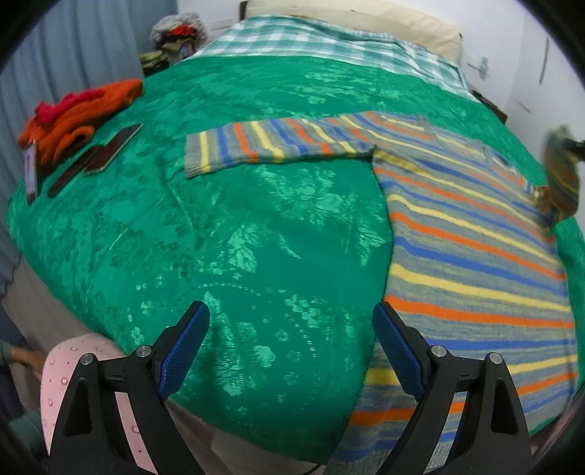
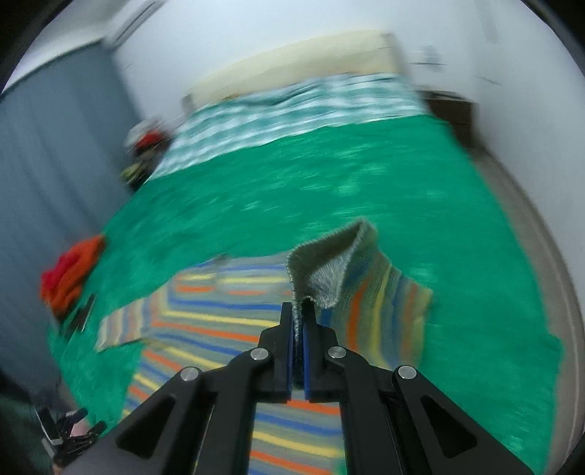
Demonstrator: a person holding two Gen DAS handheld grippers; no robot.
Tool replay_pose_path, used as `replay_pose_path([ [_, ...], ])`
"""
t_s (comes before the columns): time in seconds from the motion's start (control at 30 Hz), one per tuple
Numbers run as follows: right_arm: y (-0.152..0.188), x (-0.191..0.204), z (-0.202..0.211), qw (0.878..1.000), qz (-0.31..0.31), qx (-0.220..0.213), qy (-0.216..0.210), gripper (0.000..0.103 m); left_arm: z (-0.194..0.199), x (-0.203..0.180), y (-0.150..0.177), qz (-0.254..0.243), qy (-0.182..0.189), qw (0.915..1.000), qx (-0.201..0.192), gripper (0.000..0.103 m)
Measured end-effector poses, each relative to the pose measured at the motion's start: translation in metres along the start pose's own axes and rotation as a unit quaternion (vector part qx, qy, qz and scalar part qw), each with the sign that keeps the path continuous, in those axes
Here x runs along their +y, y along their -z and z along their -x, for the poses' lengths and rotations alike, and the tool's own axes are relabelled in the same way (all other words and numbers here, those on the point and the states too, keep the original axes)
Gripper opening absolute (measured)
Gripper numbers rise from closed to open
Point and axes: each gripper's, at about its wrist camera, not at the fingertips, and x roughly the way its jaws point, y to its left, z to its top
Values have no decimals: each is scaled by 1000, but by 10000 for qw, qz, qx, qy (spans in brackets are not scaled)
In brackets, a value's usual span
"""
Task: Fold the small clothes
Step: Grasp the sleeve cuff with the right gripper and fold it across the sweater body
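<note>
Right gripper [image 2: 298, 321], jaws pinching a raised sleeve of the striped sweater [image 1: 475, 234], spread at frame right on the green bed [image 1: 256, 226]; left gripper [image 1: 291, 329], jaws spread, hovers empty beside its hem.

A bed [image 1: 256, 204] fills the room's middle, covered by a shiny green bedspread [image 1: 278, 234] with a flower pattern, and a green-and-white checked blanket [image 1: 314, 40] lies across its far end below a cream headboard [image 1: 365, 14]. White walls [image 1: 493, 40] stand behind and along the right edge of the bed, and a grey-blue pleated curtain [image 1: 73, 47] hangs along its left edge. The light is even and soft.
</note>
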Motion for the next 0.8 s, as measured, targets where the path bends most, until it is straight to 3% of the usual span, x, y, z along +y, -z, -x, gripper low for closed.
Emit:
replay_pose_path([
  [0.07,3,29,-30,9990,149,142,-401,11,-1,7,-1,182,74,9998,43,92],
  [0.1,7,42,-57,9957,22,408,-827,42,-1,10,-2,250,103,9996,56,92],
  [0.13,13,48,-76,9923,-129,661,-1037,88,-1,12,-2,320,129,9994,67,92],
  [0.17,18,55,-90,9897,-261,830,-1133,94,-2,15,-3,388,147,9991,79,92],
  [0.23,29,71,-95,9932,-181,708,-911,93,-4,19,-3,526,178,9984,109,92],
  [0.33,44,100,-72,9975,404,352,461,93,-6,20,-3,590,217,9979,149,92],
  [0.43,55,126,-28,9845,864,-116,1520,94,-7,16,-4,506,197,9984,130,92],
  [0.5,62,141,7,9779,902,-385,1845,98,-6,12,-3,408,171,9990,110,92],
  [0.6,62,149,45,9755,731,-595,1990,100,-4,5,-2,253,118,9996,67,92],
  [0.8,75,163,96,9669,516,-654,2410,102,-1,0,1,68,49,10000,11,92],
])
